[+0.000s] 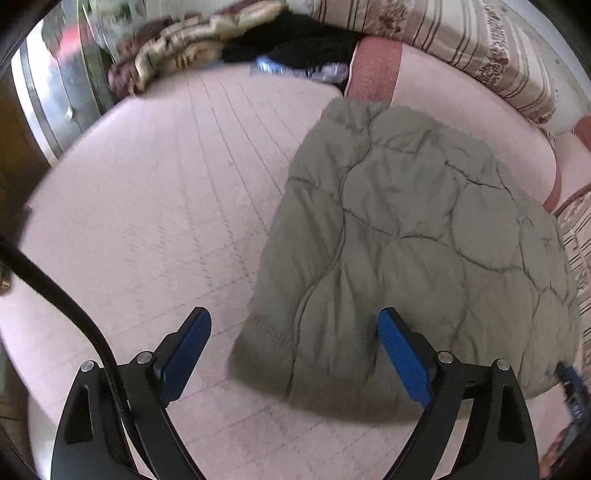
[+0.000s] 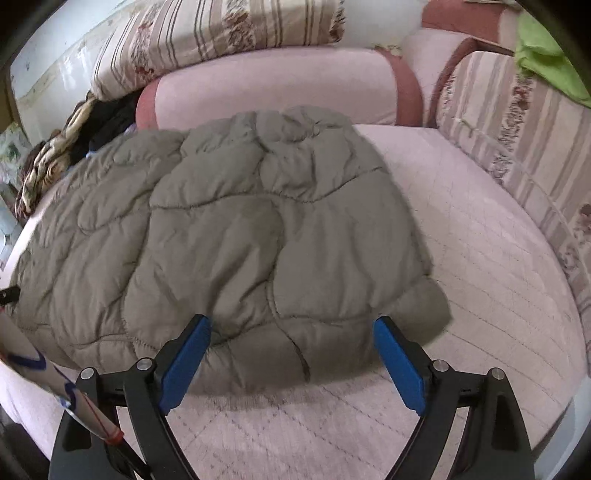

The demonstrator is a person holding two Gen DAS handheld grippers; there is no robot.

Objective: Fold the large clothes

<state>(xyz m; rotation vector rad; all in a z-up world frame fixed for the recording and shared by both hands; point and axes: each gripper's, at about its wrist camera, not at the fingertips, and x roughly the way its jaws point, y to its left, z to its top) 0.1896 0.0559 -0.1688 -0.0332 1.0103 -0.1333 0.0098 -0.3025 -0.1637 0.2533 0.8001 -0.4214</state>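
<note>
A grey-green quilted puffer jacket (image 1: 406,240) lies folded on the pink sofa seat (image 1: 155,206). In the left wrist view my left gripper (image 1: 294,321) hovers over the jacket's near left corner, jaws wide apart, nothing pinched between the blue pads. In the right wrist view the same jacket (image 2: 229,236) spreads across the seat, and my right gripper (image 2: 291,325) stands open above its near right edge, the pads clear of the cloth. The other gripper's blue tip (image 1: 572,391) shows at the right edge of the left wrist view.
Striped floral cushions (image 2: 221,33) and a pink bolster (image 2: 273,92) line the sofa back. A pile of patterned and black clothes (image 1: 229,40) sits at the far left end. A green cloth (image 2: 546,55) lies on the right armrest. Bare pink seat (image 2: 480,258) extends right of the jacket.
</note>
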